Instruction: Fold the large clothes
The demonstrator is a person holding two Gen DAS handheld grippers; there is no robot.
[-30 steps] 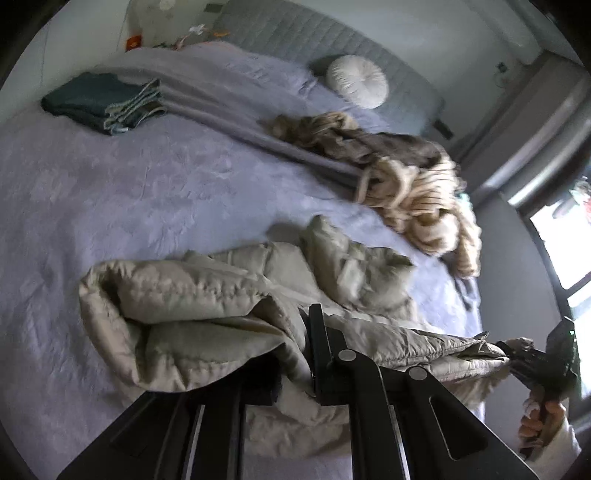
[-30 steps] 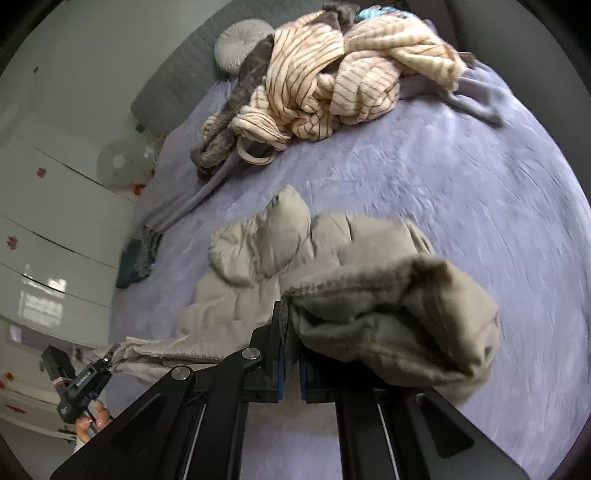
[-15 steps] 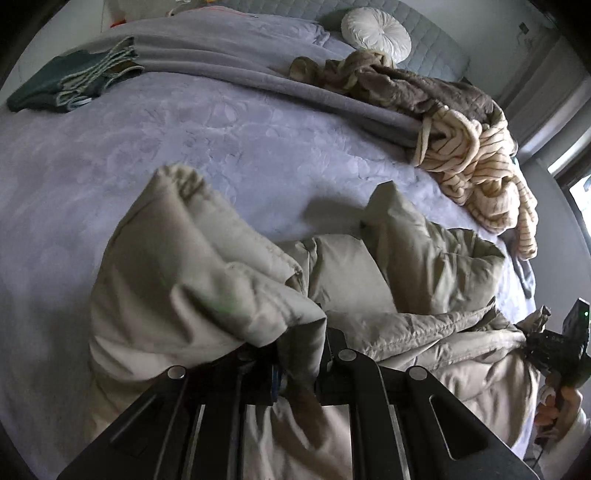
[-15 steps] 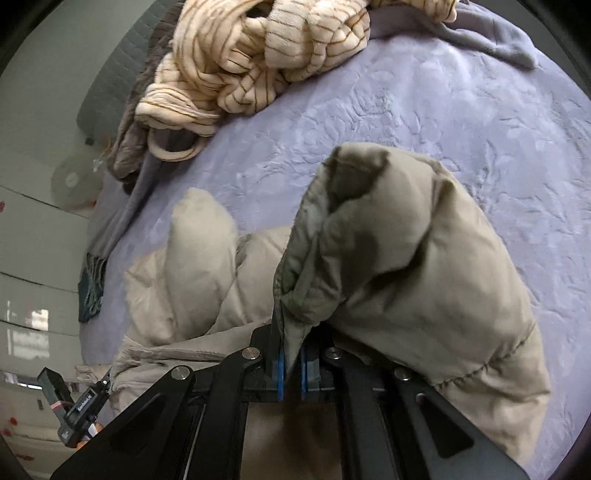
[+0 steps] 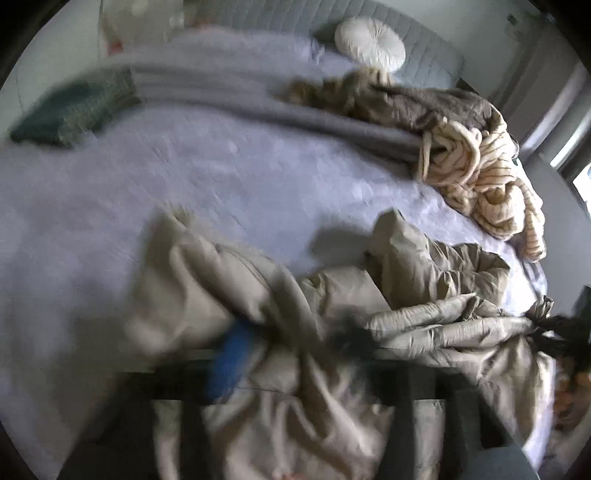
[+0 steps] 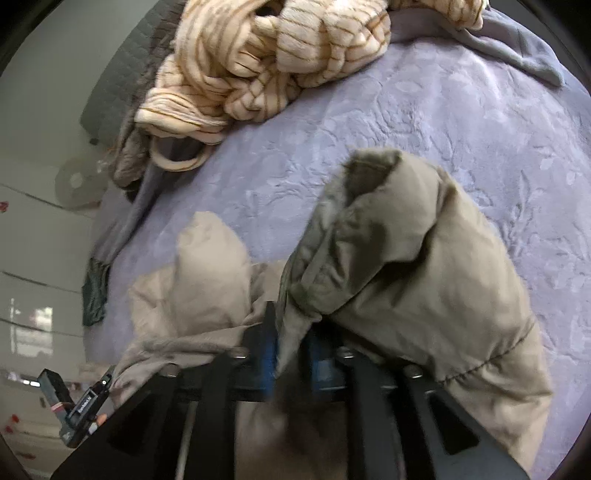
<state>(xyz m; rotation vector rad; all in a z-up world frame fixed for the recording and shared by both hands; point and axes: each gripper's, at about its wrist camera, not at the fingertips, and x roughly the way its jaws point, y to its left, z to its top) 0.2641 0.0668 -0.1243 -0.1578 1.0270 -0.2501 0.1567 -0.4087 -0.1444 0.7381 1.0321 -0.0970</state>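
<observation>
Since half a second ago both grippers have spread their fingers: the left gripper (image 5: 295, 343), then clamped on a fold of the beige quilted puffer jacket (image 5: 424, 314), now shows its blue-padded finger (image 5: 229, 362) swung well out to the left, though heavy motion blur hides whether any cloth is still caught. The right gripper (image 6: 291, 350) has also parted slightly, its blue pads (image 6: 267, 354) now visibly apart, with a thin edge of the jacket (image 6: 406, 280) hanging down between them; whether they still pinch it cannot be told. The jacket lies bunched on the pale lavender embossed bedspread (image 5: 221, 177), at the near edge of the bed, one bulky fold draped over the right gripper's fingers and a puffed sleeve standing up beside it. Farther up the bed sits a heap of cream striped fleece blanket (image 6: 266, 59) tangled with a brown fuzzy throw (image 5: 424, 99). A folded dark green cloth (image 5: 74, 114) rests at the far left, and a round white tufted cushion (image 5: 369, 44) leans against the grey quilted headboard (image 5: 424, 33).
</observation>
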